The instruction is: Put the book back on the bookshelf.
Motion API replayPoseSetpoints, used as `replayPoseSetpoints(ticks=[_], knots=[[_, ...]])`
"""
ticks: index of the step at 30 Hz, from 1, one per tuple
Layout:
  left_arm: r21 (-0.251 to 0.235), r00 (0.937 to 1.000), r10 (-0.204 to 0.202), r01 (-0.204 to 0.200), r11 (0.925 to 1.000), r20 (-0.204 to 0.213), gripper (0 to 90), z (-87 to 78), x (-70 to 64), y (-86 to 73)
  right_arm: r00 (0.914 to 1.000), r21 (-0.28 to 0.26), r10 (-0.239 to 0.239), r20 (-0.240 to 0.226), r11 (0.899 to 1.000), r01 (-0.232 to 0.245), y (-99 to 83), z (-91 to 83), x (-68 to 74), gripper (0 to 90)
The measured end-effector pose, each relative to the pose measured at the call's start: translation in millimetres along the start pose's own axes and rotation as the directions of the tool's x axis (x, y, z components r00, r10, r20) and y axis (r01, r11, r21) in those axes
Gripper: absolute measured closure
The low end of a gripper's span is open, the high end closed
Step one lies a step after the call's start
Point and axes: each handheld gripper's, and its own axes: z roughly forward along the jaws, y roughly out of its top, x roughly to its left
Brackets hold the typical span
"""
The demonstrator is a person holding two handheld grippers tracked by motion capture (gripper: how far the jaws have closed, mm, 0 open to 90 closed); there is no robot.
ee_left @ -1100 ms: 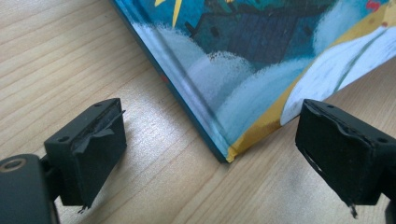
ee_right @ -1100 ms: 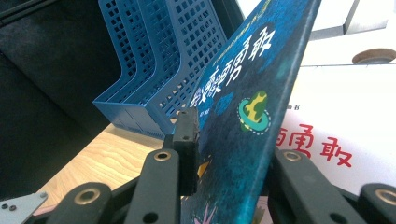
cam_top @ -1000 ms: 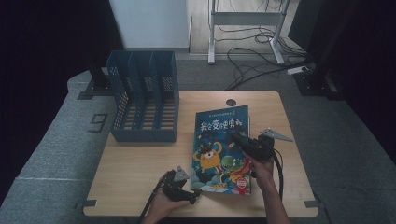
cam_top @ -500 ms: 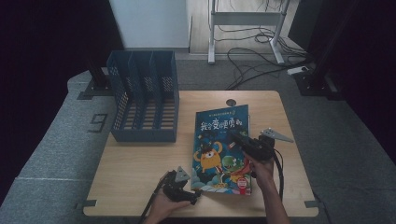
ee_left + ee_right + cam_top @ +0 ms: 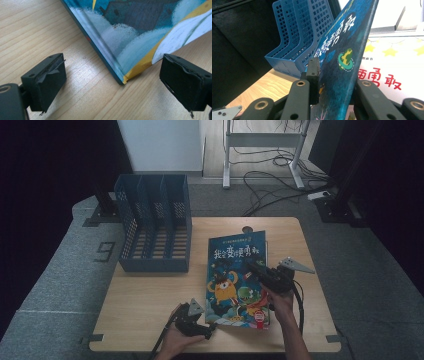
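While the book (image 5: pixel 236 276) lies flat on the bench (image 5: pixel 150 295), just right of the blue file rack (image 5: pixel 154 229), its front cover (image 5: pixel 342 57) is lifted along the edge away from the rack and pinched between the jaws of the right tongs (image 5: pixel 256 268); a white title page shows beneath. The book's long axis runs from the person's edge of the bench toward the far edge, parallel to the rack's slots. Left tongs (image 5: pixel 202 327) sit spread at the book's near corner (image 5: pixel 123 80) on the rack side, one jaw either side of it, not touching. Left tongs are nearer that corner; the right ones already have the cover. Bare wood lies between book and rack; nothing blocks that path. Judgement: the cover is being opened toward the rack.
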Motion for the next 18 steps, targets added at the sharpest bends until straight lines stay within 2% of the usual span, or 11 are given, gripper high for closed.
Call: replayPoseSetpoints(ticks=[18], knots=[[-0.013,0.9998,-0.005,0.005,0.9999,-0.020,6.7,2.3,-1.3,0.8,0.9998,-0.043,-0.020,-0.004,0.999,0.020,0.6,-2.1,4.9,74.6]])
